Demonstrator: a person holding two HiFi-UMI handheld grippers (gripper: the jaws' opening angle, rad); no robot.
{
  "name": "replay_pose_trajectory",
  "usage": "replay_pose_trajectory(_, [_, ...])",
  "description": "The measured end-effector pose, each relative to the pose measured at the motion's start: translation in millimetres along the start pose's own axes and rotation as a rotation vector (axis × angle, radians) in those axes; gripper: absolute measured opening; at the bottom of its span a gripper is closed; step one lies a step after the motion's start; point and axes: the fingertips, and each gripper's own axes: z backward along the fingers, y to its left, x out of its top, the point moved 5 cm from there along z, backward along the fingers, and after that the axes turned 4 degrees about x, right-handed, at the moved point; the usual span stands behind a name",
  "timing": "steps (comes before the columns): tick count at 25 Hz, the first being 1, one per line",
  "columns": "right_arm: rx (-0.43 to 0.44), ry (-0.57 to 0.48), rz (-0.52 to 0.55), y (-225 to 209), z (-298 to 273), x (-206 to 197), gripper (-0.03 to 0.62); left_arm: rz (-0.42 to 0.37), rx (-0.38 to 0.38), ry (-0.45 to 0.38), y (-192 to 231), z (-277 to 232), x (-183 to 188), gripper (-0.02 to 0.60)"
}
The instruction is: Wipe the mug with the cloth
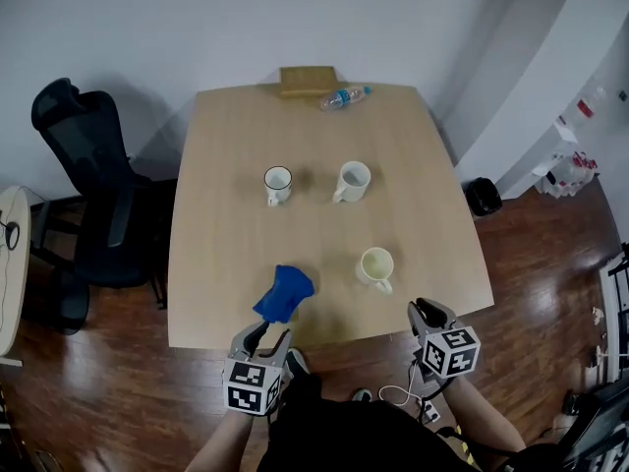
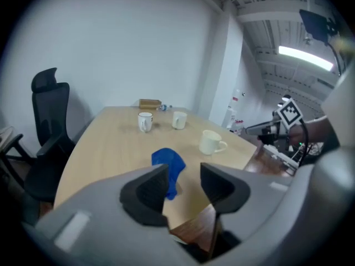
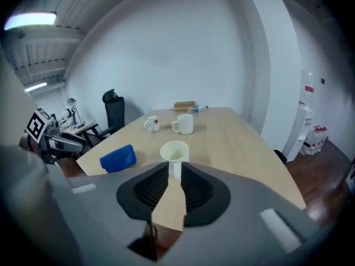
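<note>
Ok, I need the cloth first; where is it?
In the head view the cloth lies on the table near its front edge, left of the nearest mug, beyond the left hand-held gripper.

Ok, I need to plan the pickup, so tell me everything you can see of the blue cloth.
The blue cloth looks like soft fabric, bunched into a crumpled heap rather than spread flat. It is plain bright blue with no visible pattern. It lies on the wooden table near the edge closest to the person, left of the nearest cream mug and apart from it. Only the tabletop touches it. The left gripper sits just short of it, jaws apart and empty.
</note>
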Motion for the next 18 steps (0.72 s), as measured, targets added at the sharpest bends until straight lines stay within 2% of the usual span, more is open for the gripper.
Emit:
replay_pose_trajectory(4, [0.089, -0.069, 0.000, 15, 34, -5, 0.074, 0.050, 0.001, -0.088, -50, 30, 8, 0.106])
replay_pose_trajectory(7, [0.168, -0.120, -0.004, 19, 70, -23, 0.075, 0.062, 0.014, -0.125, -103, 45, 2, 0.103])
replay_pose_trajectory(10, [0.234, -0.151, -0.011, 21, 107, -52, 0.051, 0.001, 0.042, -0.104, -161, 55, -20, 0.101])
replay_pose_trajectory(13, [0.268, -0.145, -0.023, 22, 137, -79, 0.051, -0.070, 0.019, -0.070, -210, 70, -38, 0.097])
replay_pose_trajectory(16, [0.277, -0.155, -0.010, 28, 158, -89, 0.051, -0.112, 0.008, -0.068, -229, 90, -47, 0.086])
replay_pose_trajectory(18, [0.282, -0.179, 0.017, 36, 167, -84, 0.051, -0.103, 0.008, -0.086, -229, 98, -47, 0.084])
